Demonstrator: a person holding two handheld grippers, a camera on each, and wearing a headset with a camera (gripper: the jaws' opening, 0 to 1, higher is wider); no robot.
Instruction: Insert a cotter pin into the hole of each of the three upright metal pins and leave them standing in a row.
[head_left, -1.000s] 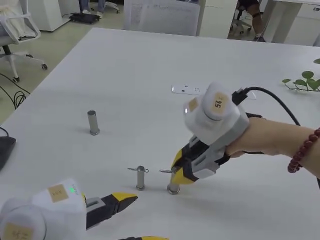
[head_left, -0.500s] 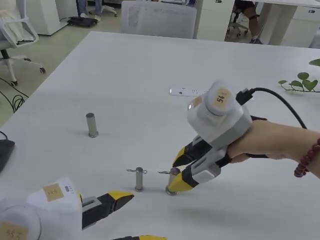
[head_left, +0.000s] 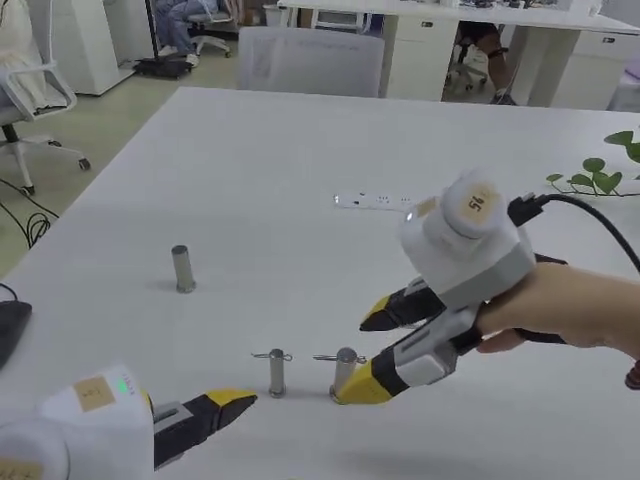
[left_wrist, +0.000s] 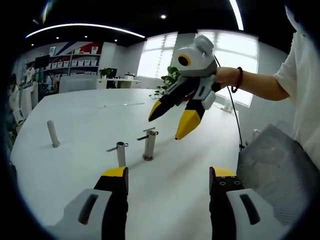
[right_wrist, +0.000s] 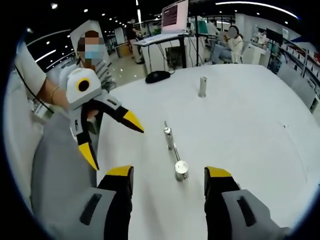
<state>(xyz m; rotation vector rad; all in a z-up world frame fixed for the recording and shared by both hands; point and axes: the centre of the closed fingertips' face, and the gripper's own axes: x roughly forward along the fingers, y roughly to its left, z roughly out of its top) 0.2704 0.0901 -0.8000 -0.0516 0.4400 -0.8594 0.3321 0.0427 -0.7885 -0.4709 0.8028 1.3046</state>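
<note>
Steel pins (head_left: 277, 372) on white tabletop (head_left: 300, 180), two near ones with cotters (head_left: 266, 355).
Right gripper (head_left: 356, 361) jaws released beside right pin (head_left: 344, 368); left gripper (left_wrist: 168, 175) jaws released, near left.

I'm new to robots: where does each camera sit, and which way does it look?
Head view: on the person's head, looking down at the table; shows the hand holding the right tool.
Left gripper view: on the left tool, looking along its jaws at the right tool.
Right gripper view: on the right tool, along its jaws, facing the left tool.
Shared: all three see the bare metal pin.
</note>
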